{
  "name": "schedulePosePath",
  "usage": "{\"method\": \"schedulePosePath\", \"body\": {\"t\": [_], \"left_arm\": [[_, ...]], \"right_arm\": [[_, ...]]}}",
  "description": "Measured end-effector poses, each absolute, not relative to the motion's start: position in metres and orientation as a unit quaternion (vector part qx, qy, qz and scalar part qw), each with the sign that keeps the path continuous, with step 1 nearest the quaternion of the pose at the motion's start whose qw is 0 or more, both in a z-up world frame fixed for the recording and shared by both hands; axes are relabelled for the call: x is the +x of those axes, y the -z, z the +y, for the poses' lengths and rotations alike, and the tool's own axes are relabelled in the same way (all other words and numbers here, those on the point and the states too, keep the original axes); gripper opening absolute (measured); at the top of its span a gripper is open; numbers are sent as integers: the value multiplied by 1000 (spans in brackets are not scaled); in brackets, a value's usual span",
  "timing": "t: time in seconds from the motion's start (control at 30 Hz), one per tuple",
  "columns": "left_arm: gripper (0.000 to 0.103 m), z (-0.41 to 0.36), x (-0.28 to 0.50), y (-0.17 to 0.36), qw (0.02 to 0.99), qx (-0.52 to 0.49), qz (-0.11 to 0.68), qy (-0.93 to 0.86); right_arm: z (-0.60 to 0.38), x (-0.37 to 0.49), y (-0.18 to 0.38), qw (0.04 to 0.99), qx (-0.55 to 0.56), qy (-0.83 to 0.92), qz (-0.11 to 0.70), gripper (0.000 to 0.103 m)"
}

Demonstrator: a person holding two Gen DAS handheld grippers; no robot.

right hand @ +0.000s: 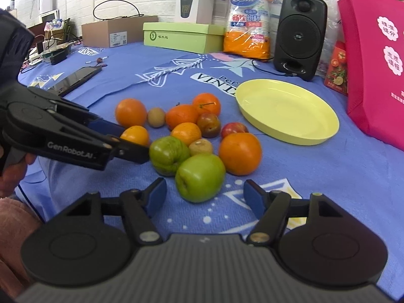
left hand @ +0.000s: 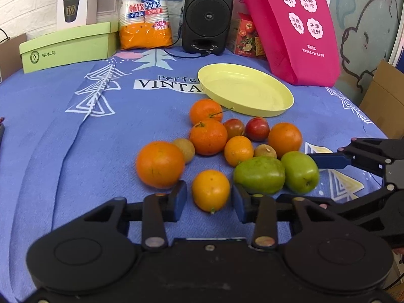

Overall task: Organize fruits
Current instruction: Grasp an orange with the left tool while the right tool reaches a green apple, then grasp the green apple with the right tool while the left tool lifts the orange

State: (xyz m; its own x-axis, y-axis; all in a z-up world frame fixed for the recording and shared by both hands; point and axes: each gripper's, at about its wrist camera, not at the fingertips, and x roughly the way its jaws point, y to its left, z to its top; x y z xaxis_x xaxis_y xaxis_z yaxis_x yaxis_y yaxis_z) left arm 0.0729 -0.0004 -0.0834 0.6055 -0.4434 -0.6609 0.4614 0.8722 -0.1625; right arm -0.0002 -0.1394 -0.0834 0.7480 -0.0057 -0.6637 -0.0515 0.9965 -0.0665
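Left wrist view: yellow plate (left hand: 277, 106) lies empty at far right; no fruit has been sorted yet. All fruits remain clustered on the blue cloth (left hand: 63, 151). Left gripper (left hand: 209, 197) brackets a small orange (left hand: 210, 190), pads not visibly pressing. Right gripper (right hand: 205, 197) stands open just short of a green apple (right hand: 199, 178).

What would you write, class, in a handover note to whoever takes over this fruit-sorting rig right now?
Left gripper: jaws open, flanking a small orange, not clearly pressing it.
Right gripper: jaws open, green apple just ahead between them.
Plate: empty, beyond the pile on the cloth.
Done: nothing yet.
Left: all the fruit, presumably onto the plate.
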Motion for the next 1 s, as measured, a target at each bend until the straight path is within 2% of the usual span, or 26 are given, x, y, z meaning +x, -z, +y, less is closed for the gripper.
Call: {"method": "schedulePosePath", "body": {"t": [0.1,0.13,0.27,0.33,0.67,1.0], "left_arm": [[30,-3,75,83,894,17,366,257],[30,-2,75,83,894,17,367,258],[30,1,76,82,890,11,371,265],[30,2,74,81,889,9,371,268],[30,11,61,70,888,1,366,278],[30,2,79,27,897,1,324,301]], "right_arm": [[-139,5,85,934,-38,-24,356,56],[-137,5,85,933,-41,-29,356,51],[-135,7,84,932,-50,-34,357,49],[-137,7,83,932,-50,-35,358,41],[-137,1,75,929,-59,-40,362,40],[-161,-7,39,947,-25,-16,321,40]]}}
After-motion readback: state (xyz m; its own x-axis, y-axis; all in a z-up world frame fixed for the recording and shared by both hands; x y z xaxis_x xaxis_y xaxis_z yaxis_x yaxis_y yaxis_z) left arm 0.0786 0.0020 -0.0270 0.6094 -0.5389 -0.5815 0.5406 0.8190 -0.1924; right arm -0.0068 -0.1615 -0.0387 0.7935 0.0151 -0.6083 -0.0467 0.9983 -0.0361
